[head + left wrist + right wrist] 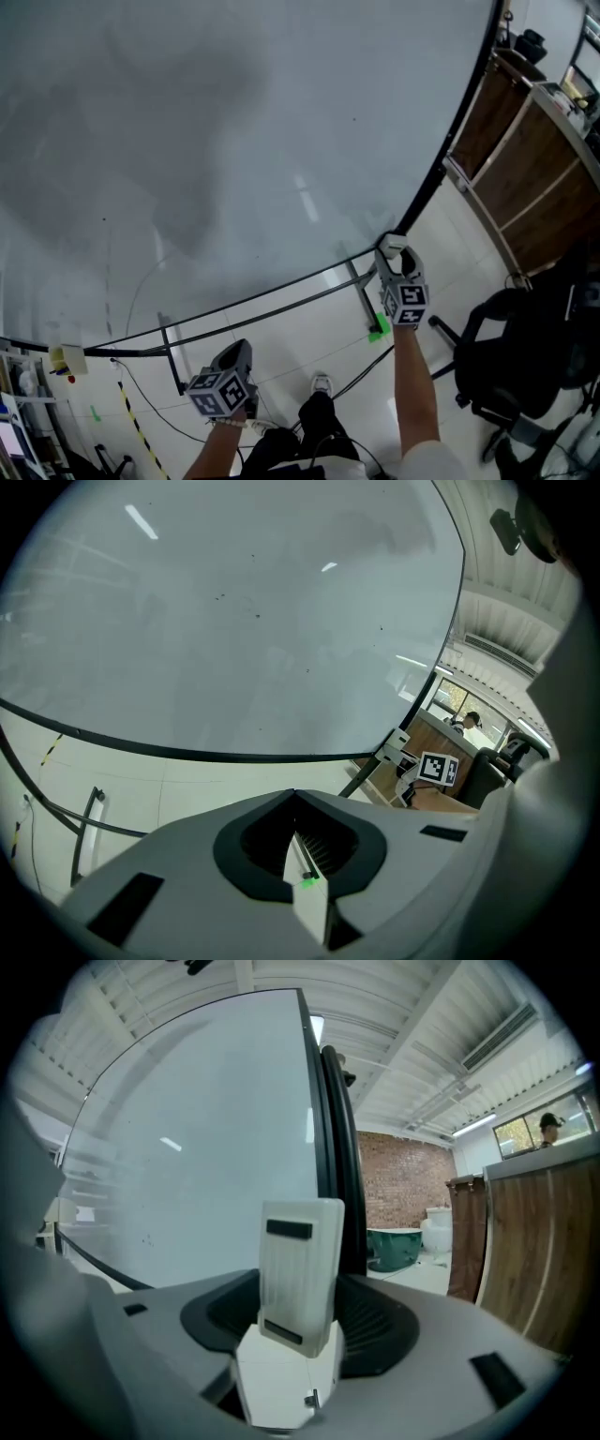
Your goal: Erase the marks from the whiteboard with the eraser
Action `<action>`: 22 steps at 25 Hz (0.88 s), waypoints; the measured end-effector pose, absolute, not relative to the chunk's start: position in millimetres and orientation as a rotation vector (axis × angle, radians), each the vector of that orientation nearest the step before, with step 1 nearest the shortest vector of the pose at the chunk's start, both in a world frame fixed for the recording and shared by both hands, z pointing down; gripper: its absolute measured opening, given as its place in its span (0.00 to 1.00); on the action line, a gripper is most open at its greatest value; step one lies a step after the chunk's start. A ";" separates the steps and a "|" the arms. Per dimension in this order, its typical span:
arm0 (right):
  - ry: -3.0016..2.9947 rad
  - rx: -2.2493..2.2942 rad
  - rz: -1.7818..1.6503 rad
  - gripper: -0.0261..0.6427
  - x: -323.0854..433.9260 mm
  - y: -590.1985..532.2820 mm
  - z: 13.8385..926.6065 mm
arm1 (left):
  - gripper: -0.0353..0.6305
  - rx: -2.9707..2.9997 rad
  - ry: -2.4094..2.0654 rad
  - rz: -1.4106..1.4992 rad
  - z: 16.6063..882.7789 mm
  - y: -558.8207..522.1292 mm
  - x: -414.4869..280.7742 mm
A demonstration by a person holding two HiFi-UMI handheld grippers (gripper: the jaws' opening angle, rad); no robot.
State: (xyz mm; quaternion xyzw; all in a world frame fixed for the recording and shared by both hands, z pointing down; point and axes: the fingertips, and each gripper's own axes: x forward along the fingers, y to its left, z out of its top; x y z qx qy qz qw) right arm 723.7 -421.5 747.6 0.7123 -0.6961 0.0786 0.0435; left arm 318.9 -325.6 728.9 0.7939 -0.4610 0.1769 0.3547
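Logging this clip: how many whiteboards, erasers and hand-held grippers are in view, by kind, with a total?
whiteboard: 1
eraser: 1
hand-held grippers: 2, the left hand-held gripper shut with nothing in it, and the right hand-held gripper shut on the eraser
Total: 4

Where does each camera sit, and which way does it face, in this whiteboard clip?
Head view: on the person's head, looking forward and down at the whiteboard and floor; both forearms, left tongs and right tongs show.
Left gripper view: on the left tongs, facing the whiteboard's lower edge; its shut, empty jaws show.
Right gripper view: on the right tongs, looking along the whiteboard's side edge; its jaws grip the eraser.
Shared: the whiteboard is in all three; the left gripper view also catches the right tongs' marker cube.
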 end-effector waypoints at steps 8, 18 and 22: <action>-2.135 2.189 0.274 0.45 708.8 -400.4 733.9 | 0.06 2.050 -1.202 0.393 722.7 -321.3 290.1; -2.264 2.070 0.480 0.45 516.6 -285.4 640.5 | 0.06 2.184 -1.231 0.223 659.8 -267.2 159.3; -2.341 2.031 0.498 0.45 384.1 -213.3 580.7 | 0.06 2.224 -1.247 0.146 615.0 -214.8 50.5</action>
